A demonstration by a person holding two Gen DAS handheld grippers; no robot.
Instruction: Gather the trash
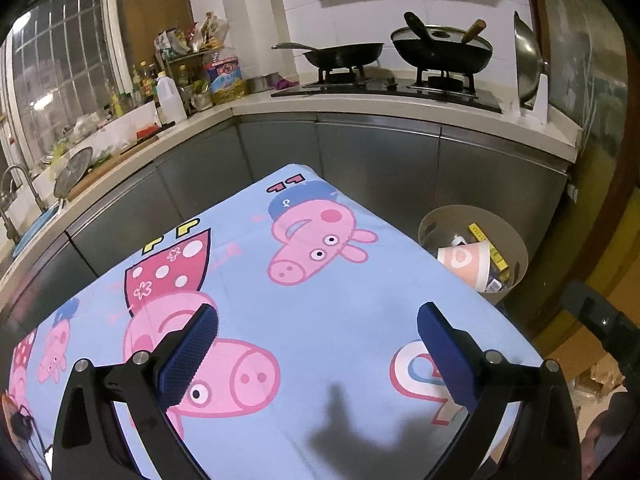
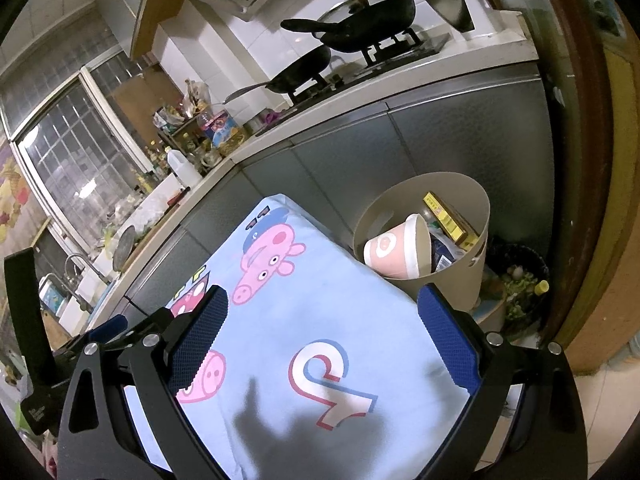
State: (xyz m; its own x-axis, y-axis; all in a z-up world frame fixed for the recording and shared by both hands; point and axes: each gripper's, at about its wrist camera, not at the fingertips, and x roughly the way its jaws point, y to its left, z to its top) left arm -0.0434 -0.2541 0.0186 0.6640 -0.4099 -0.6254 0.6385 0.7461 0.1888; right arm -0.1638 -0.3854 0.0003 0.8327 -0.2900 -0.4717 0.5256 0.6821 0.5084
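A beige trash bin (image 1: 516, 248) (image 2: 478, 208) stands on the floor beside the table's right edge. Inside it lie a pink and white paper cup (image 1: 466, 262) (image 2: 396, 254), a yellow box (image 1: 488, 246) (image 2: 448, 216) and other wrappers. My left gripper (image 1: 318, 326) hovers open over the blue cartoon tablecloth (image 1: 320, 300), with nothing between its blue pads. My right gripper (image 2: 322, 310) is also open and empty above the same cloth (image 2: 320, 320), with the bin just beyond its right finger (image 2: 448, 340). No loose trash shows on the cloth.
Grey cabinets and a white counter (image 1: 360, 106) run behind the table. A gas stove with two black woks (image 1: 440, 52) sits on the counter, and bottles (image 1: 170, 96) crowd the corner by the window. A dark bag of food scraps (image 2: 520, 284) lies on the floor behind the bin.
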